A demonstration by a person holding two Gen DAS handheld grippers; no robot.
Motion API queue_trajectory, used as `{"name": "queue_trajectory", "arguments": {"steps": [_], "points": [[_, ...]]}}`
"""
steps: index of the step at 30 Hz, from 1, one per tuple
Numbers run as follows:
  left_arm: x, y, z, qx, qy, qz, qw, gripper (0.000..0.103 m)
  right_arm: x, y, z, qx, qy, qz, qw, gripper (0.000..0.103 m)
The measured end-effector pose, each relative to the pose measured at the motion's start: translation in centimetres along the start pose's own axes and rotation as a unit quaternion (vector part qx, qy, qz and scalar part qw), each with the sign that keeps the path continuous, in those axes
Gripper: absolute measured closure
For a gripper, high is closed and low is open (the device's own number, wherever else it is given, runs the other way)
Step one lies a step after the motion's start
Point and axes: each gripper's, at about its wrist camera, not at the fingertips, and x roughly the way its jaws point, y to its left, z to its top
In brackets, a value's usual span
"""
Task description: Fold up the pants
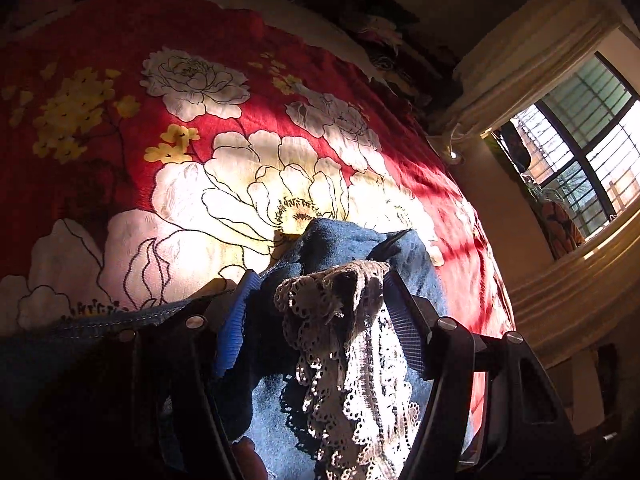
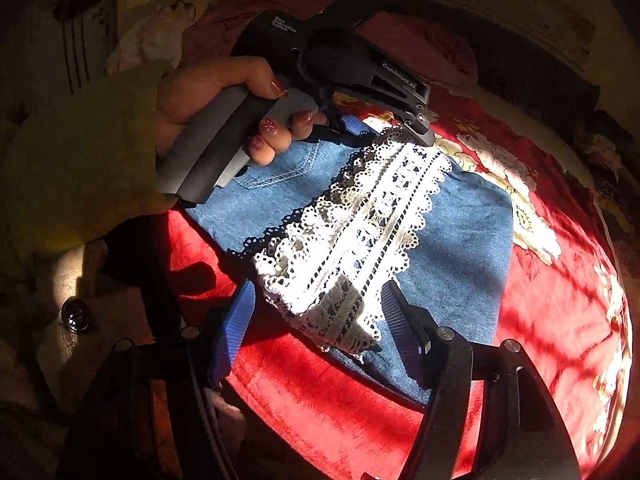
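Note:
Blue denim pants [image 2: 460, 240] lie folded on the red bedspread, with a band of white lace trim [image 2: 360, 220] running across them. My right gripper [image 2: 318, 288] is open around the near end of the lace, with a gap on each side of the cloth. My left gripper [image 2: 390, 130], held by a hand [image 2: 224, 92] in a yellow-green sleeve, sits at the far end of the lace. In the left wrist view that gripper [image 1: 320, 280] stands open, with bunched lace [image 1: 332, 308] and denim [image 1: 344, 240] lying loose between its blue pads [image 1: 234, 320].
A red bedspread [image 1: 200, 160] with large white and yellow flowers covers the bed. Dark floral bedding [image 1: 380, 32] is heaped at its far end. A barred window [image 1: 580, 152] with pale curtains [image 1: 540, 52] stands to the right. Beige cloth with a dark button [image 2: 74, 314] lies at the near left.

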Motion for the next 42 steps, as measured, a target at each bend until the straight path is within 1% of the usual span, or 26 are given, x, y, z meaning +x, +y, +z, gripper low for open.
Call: {"name": "queue_trajectory", "arguments": {"steps": [1, 2, 3, 4, 5, 6, 8, 10, 12, 14, 16, 18, 20, 21, 24, 25, 26, 27, 29, 33, 34, 37, 40, 42], "points": [[0.0, 0.0, 0.0, 0.002, 0.000, 0.005, 1.0000, 0.052, -0.5, 1.3, -0.3, -0.003, -0.001, 0.001, 1.000, 0.041], [0.1, 0.0, 0.0, 0.004, 0.001, 0.008, 1.0000, 0.059, -0.4, 1.5, -0.3, -0.004, 0.004, -0.006, 1.000, 0.046], [0.2, 0.1, 0.0, 0.004, 0.002, 0.007, 1.0000, 0.064, -0.3, 1.8, -0.4, -0.006, 0.012, -0.011, 1.000, 0.054], [0.2, 0.1, 0.0, 0.003, 0.003, 0.005, 1.0000, 0.073, 0.0, 1.9, -0.4, -0.008, 0.016, -0.010, 1.000, 0.059], [0.3, 0.1, -0.1, 0.005, 0.002, 0.008, 1.0000, 0.076, 0.4, 1.9, -0.4, -0.010, 0.020, -0.011, 1.000, 0.066], [0.3, 0.0, -0.1, 0.007, 0.000, 0.010, 0.9999, 0.078, 0.6, 1.7, -0.3, -0.008, 0.021, -0.010, 1.000, 0.072], [-0.2, 0.1, -0.1, 0.008, -0.008, 0.010, 0.9999, 0.086, 0.0, 1.2, 0.1, 0.007, 0.005, 0.003, 1.000, 0.079], [-0.9, 0.2, 0.1, 0.006, -0.019, 0.001, 0.9998, 0.088, -0.7, 0.7, 0.7, 0.014, -0.013, 0.014, 1.000, 0.079], [-1.5, 0.2, 0.4, 0.006, -0.030, -0.001, 0.9995, 0.088, -0.5, 0.6, 1.3, 0.016, -0.020, 0.022, 0.999, 0.079], [-1.8, 0.4, 0.6, 0.007, -0.037, 0.011, 0.9992, 0.088, 0.5, 1.0, 1.5, 0.008, -0.016, 0.029, 0.999, 0.079], [-1.8, 0.8, 0.6, 0.002, -0.037, 0.014, 0.9992, 0.088, 1.7, 1.7, 1.3, -0.008, -0.003, 0.024, 1.000, 0.079], [-1.6, 1.0, 0.4, 0.004, -0.036, 0.025, 0.9990, 0.088, 2.8, 1.8, 1.2, -0.002, 0.006, 0.030, 1.000, 0.075], [-1.2, 1.2, 0.3, 0.007, -0.033, 0.036, 0.9988, 0.087, 2.9, 1.4, 1.2, 0.009, 0.004, 0.039, 0.999, 0.073], [-1.1, 1.3, 0.2, 0.008, -0.032, 0.039, 0.9987, 0.086, 2.7, 1.1, 1.2, 0.014, 0.005, 0.043, 0.999, 0.071], [-1.1, 1.2, 0.1, 0.017, -0.028, 0.054, 0.9980, 0.073, 1.7, -0.1, 1.3, 0.049, 0.001, 0.072, 0.996, 0.065], [-1.3, 1.0, 0.0, 0.024, -0.030, 0.056, 0.9977, 0.071, 1.1, -0.6, 1.3, 0.065, -0.004, 0.086, 0.994, 0.063], [-1.7, 0.9, 0.0, 0.028, -0.035, 0.057, 0.9974, 0.070, 0.5, -1.4, 1.3, 0.081, -0.011, 0.097, 0.992, 0.058], [-2.1, 0.9, 0.0, 0.029, -0.038, 0.059, 0.9971, 0.069, 0.1, -2.0, 1.2, 0.093, -0.019, 0.100, 0.990, 0.056], [-3.1, 0.8, -0.2, 0.030, -0.045, 0.062, 0.9966, 0.066, -0.9, -3.5, 0.9, 0.114, -0.029, 0.091, 0.989, 0.055], [-5.1, 0.3, -1.0, 0.035, -0.057, 0.072, 0.9952, 0.062, -2.1, -6.5, 0.1, 0.144, -0.030, 0.037, 0.988, 0.055], [-5.4, 0.1, -1.3, 0.041, -0.054, 0.073, 0.9951, 0.061, -2.2, -7.2, -0.2, 0.151, -0.027, 0.026, 0.988, 0.055], [-5.9, -1.2, -3.1, 0.070, -0.041, 0.079, 0.9936, 0.060, -2.4, -8.4, -1.6, 0.169, -0.018, 0.005, 0.985, 0.055], [-6.0, -2.9, -5.2, 0.102, -0.021, 0.073, 0.9918, 0.060, -2.4, -8.2, -2.7, 0.177, -0.007, 0.001, 0.984, 0.055], [-5.8, -3.9, -6.8, 0.127, -0.007, 0.076, 0.9890, 0.060, -1.7, -7.7, -3.1, 0.174, 0.001, 0.001, 0.985, 0.055]]}}
